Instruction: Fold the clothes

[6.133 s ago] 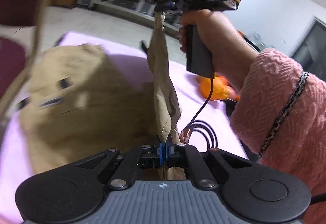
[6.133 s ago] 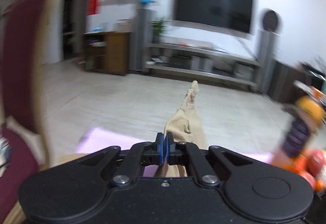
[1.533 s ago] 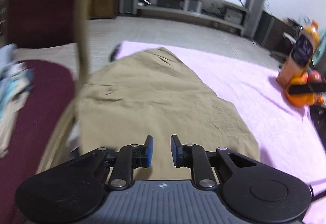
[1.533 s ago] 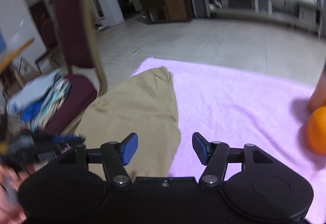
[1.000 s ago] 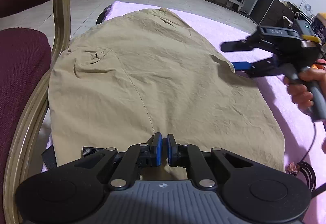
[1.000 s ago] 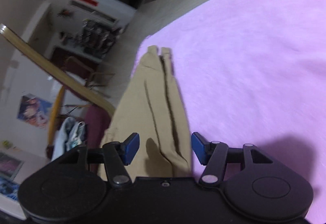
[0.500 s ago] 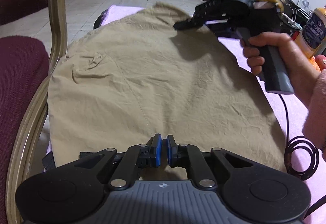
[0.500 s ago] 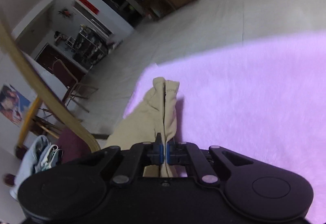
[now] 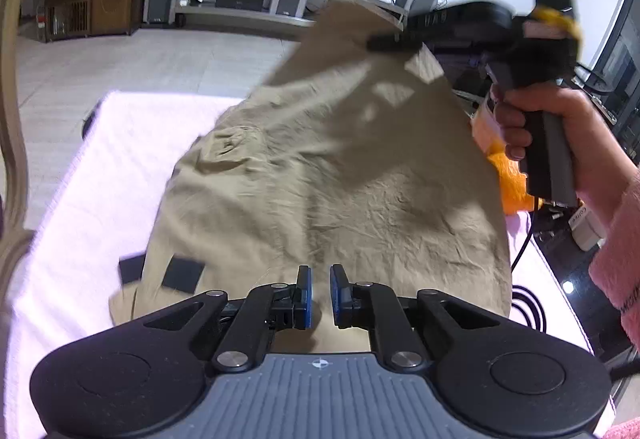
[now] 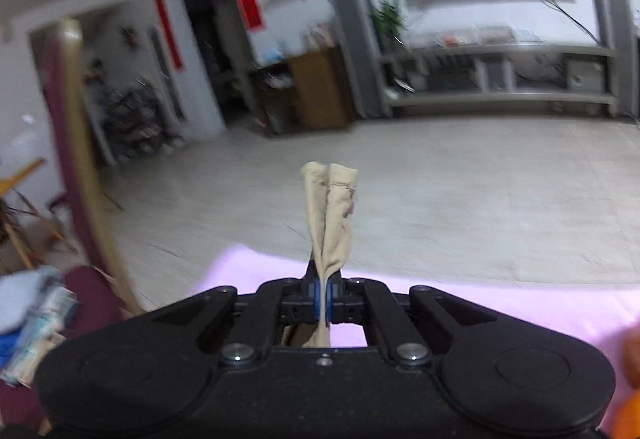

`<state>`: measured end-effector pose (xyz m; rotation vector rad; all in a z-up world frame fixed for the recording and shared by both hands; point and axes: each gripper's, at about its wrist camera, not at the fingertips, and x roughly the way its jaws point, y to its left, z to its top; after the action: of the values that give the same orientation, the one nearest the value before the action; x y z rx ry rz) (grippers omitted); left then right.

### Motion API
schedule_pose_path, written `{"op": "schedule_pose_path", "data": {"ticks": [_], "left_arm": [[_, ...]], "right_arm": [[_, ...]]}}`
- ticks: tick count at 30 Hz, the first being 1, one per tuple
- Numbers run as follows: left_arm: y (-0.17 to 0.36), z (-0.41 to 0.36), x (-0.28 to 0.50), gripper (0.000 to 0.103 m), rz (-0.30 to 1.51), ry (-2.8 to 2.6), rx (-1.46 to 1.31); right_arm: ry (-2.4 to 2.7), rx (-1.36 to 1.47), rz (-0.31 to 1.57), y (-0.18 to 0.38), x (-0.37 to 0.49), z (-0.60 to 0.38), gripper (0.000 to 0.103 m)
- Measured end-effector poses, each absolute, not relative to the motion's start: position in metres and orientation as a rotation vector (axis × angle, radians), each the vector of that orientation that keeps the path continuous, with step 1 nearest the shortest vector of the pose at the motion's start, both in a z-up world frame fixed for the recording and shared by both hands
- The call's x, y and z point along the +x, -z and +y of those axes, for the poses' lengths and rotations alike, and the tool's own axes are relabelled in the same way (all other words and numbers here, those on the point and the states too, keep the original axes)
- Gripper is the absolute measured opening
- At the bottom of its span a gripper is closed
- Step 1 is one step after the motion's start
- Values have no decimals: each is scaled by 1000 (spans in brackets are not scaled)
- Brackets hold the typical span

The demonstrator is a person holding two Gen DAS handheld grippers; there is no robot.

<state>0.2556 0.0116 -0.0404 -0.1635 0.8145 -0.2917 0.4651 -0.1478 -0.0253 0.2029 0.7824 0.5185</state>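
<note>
A tan garment (image 9: 320, 179) lies on the pink table cover (image 9: 100, 159), its far end raised off the table. My right gripper (image 9: 396, 39), held by a hand in a pink sleeve, is shut on that raised end. In the right wrist view the pinched tan fabric (image 10: 330, 207) sticks up from between the closed fingers of the right gripper (image 10: 322, 303). My left gripper (image 9: 320, 297) hovers over the garment's near edge. Its blue pads stand a narrow gap apart, with fabric showing behind the gap and nothing clamped.
A maroon chair with a gold frame (image 10: 92, 295) stands left of the table, with a pile of clothes (image 10: 32, 319) beside it. Oranges (image 9: 508, 179) sit at the table's right side. A black cable (image 9: 528, 303) loops by the right edge.
The right gripper, shut on the garment's far end, has lifted it up off the table. The left gripper's fingers have parted slightly. The garment now sits further from the chair.
</note>
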Motion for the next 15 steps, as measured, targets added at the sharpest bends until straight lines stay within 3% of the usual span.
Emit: {"op": "schedule_pose_path", "data": {"ticks": [3,8,12,15], "left_arm": [[52,10,256,12,873,274,-154],[35,28,231,18,863,275,-162],[12,69,192,28,782,271,-201],[5,103,161,31,745,263,-269]], "right_arm": [[-411,184,800,26,459,-167,34],[-345,228,785,4,415,-188,39],[-389,228,759,-53,350,-195,50],[-424,310,773,-60,302,-208,58]]}}
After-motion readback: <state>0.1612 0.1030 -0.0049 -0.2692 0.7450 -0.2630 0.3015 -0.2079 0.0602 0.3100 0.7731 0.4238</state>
